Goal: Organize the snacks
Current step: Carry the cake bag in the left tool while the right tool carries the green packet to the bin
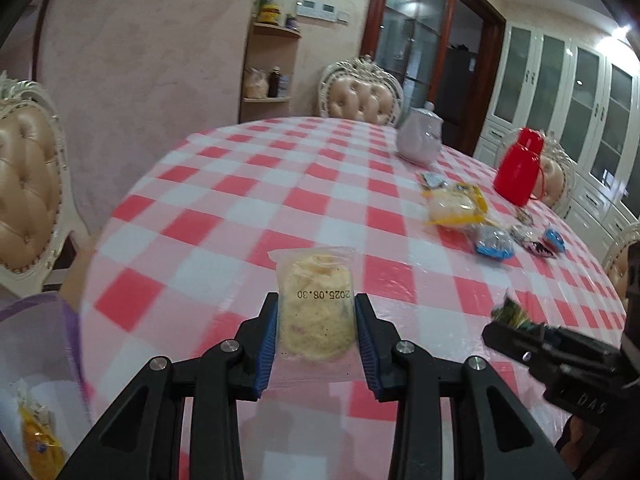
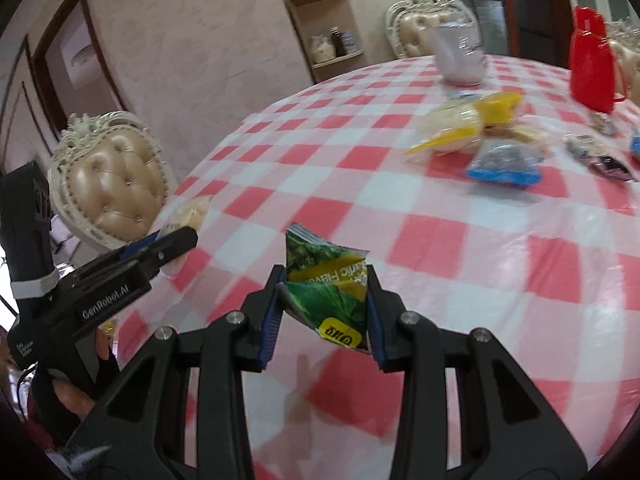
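My left gripper (image 1: 316, 300) is shut on a clear packet of pale yellow cake (image 1: 316, 312) with a printed date, held above the checked table (image 1: 240, 208). In the right wrist view, my right gripper (image 2: 326, 272) is shut on a crumpled green snack packet (image 2: 328, 284) with a yellow label. Each gripper shows in the other's view: the right gripper (image 1: 508, 320) at the right edge with the green packet (image 1: 512, 312), the left gripper (image 2: 180, 236) at the left with the cake packet (image 2: 188, 212). More snacks lie far right: a yellow-edged packet (image 1: 456, 204) and a blue packet (image 1: 494, 242).
A white teapot (image 1: 420, 140) and a red jug (image 1: 520, 170) stand at the far side of the table. Small dark wrappers (image 1: 540, 246) lie by the blue packet. Padded chairs (image 1: 360, 96) surround the table. A purple-rimmed container (image 1: 40, 360) with a yellow packet (image 1: 40, 440) sits lower left.
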{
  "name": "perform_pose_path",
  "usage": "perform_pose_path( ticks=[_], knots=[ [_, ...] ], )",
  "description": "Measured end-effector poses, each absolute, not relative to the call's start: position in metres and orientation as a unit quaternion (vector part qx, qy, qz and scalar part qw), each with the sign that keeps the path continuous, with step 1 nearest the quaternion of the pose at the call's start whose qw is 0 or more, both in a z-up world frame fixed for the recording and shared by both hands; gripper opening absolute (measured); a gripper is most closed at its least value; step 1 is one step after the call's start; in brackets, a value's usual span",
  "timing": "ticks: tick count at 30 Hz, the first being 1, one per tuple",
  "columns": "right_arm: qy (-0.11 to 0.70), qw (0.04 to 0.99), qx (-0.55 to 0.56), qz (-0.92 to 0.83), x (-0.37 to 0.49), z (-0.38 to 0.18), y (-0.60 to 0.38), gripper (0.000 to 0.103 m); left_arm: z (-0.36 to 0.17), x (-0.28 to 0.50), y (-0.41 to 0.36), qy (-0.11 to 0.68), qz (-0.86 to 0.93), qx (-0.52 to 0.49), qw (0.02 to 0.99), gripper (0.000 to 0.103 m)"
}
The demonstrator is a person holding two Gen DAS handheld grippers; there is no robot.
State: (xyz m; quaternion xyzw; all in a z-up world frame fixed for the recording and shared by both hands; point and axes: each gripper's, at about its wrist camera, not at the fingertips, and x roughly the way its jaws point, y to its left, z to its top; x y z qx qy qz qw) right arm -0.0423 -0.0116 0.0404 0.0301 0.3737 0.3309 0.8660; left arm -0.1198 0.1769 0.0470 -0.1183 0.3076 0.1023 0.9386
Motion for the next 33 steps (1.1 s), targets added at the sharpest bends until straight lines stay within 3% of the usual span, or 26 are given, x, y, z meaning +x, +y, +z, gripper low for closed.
perform_pose_path(
  ticks=[33],
  knots=[
    [0.356, 0.744, -0.08, 0.56, -0.166, 0.037, 0.173, 0.041, 0.033, -0.264, 0.328, 0.328, 0.295, -0.145, 0.886, 0.038]
  ],
)
